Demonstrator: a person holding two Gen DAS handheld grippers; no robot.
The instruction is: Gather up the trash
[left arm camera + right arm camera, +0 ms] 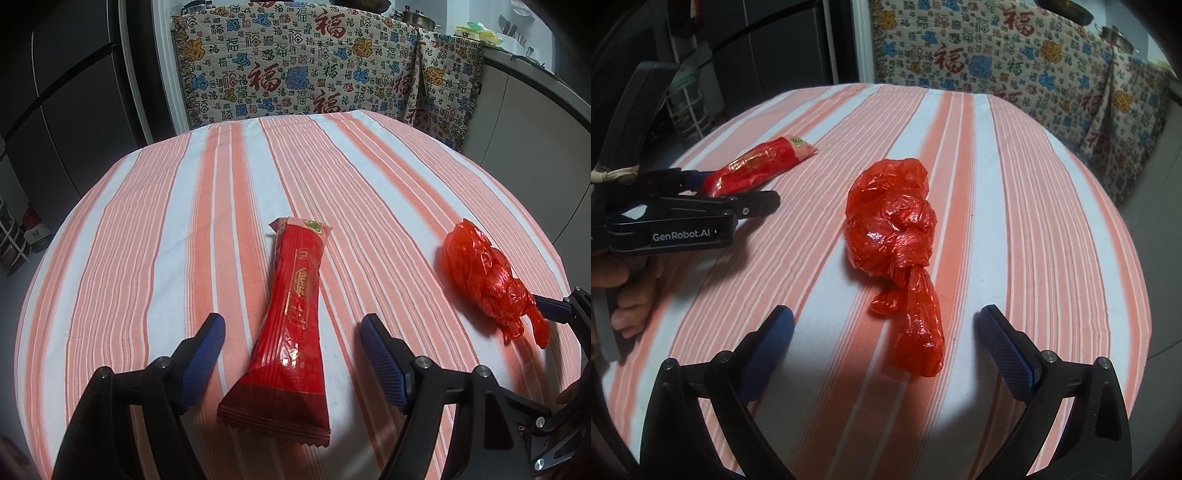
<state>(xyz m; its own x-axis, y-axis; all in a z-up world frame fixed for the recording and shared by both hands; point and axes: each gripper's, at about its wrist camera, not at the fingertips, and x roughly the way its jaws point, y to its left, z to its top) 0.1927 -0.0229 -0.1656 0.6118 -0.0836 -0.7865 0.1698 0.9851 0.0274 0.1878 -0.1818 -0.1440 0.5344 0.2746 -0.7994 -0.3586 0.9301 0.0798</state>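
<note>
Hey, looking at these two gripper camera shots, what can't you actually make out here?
- Left wrist view: the right gripper is cut off by the frame's right edge; only one blue finger shows behind the knotted red bag.
- Right wrist view: the near end of the red wrapper is hidden behind the left gripper.
- Both views: the bag's contents are hidden by crumpled plastic.
- No trash bin appears anywhere.

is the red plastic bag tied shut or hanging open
Tied shut. The red plastic bag is bunched into a ball with a knot near its lower end and a loose tail past it, lying on the striped tablecloth.
</note>
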